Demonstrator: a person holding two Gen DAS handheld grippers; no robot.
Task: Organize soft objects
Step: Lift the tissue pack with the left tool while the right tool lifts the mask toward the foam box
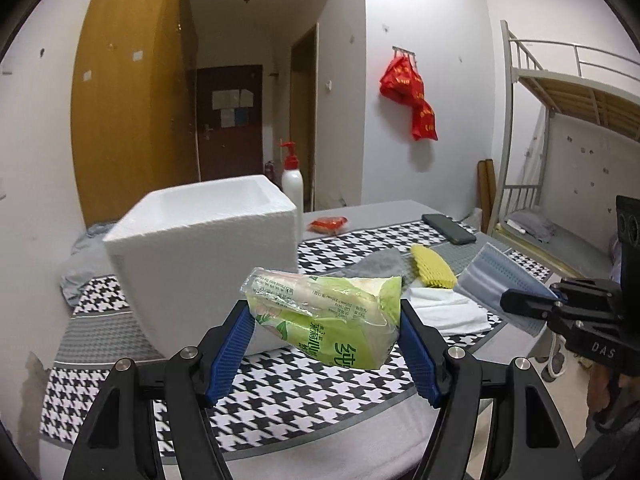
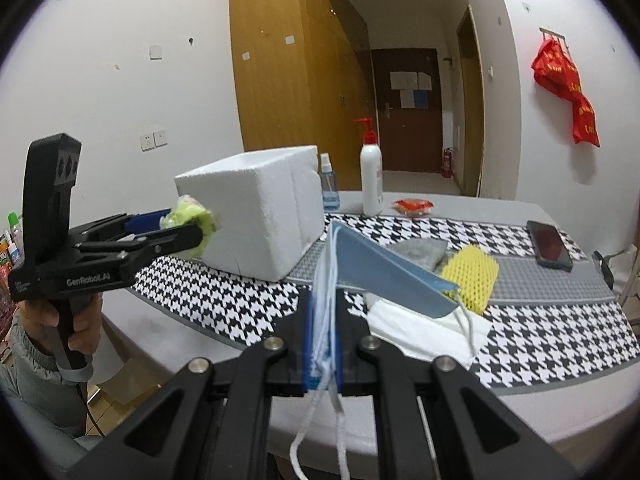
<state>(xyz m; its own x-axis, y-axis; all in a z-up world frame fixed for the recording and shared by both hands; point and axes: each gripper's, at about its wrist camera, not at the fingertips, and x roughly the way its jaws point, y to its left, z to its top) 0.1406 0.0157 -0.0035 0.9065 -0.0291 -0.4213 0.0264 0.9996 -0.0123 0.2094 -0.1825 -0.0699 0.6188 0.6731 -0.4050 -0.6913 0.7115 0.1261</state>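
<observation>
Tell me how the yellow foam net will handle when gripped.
The yellow foam net looks like light open mesh, so it will probably squash flat between fingers. It likely flops rather than holds shape, and should not roll off the houndstooth cloth.

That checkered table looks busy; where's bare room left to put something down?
The near stretch of cloth in front of the foam box is bare, as is the strip between red packet and phone. It's crowded around the yellow net sleeve, white tissue and grey cloth.

Green tissue pack (image 1: 328, 312), blue face masks (image 2: 384, 276), houndstooth black-and-white tablecloth (image 1: 280, 396)
</observation>
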